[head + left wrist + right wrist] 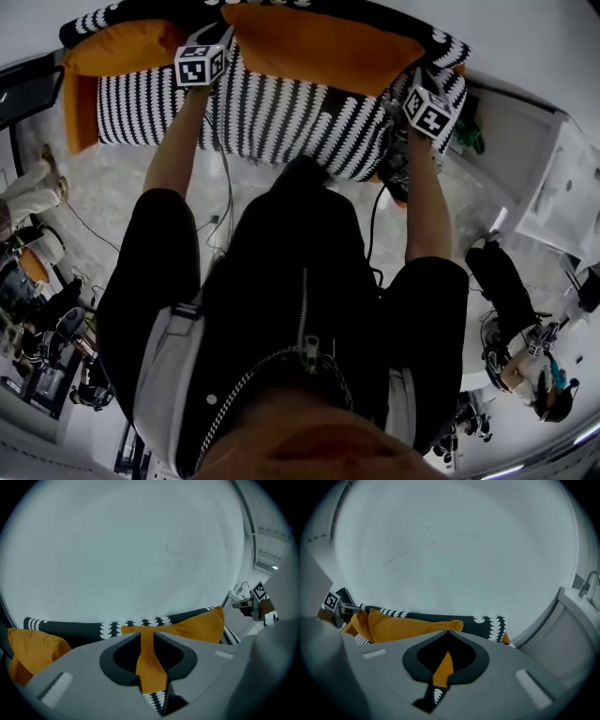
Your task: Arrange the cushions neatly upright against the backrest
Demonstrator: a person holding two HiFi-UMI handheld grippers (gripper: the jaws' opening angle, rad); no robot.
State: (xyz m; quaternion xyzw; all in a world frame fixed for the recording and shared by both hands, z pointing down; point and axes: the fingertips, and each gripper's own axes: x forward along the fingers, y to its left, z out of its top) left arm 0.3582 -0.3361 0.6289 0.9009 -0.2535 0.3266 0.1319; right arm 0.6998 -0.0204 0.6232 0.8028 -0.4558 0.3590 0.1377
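Left gripper [147, 634] jaws a crack apart, pinching edge of orange cushion [197, 627]. Right gripper [448, 633] jaws fully closed on same cushion's other corner. Cushion hangs between both, up by sofa [281, 117] backrest. Second cushion [117, 52] slumped at sofa's left end.

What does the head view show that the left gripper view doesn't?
Only the head view: the person's arms, dark clothing and the cluttered floor. Only the left gripper view: orange fabric pinched between the left gripper's jaws, seen close up. Both: the long orange cushion, a second cushion at left, the patterned sofa and the right gripper.
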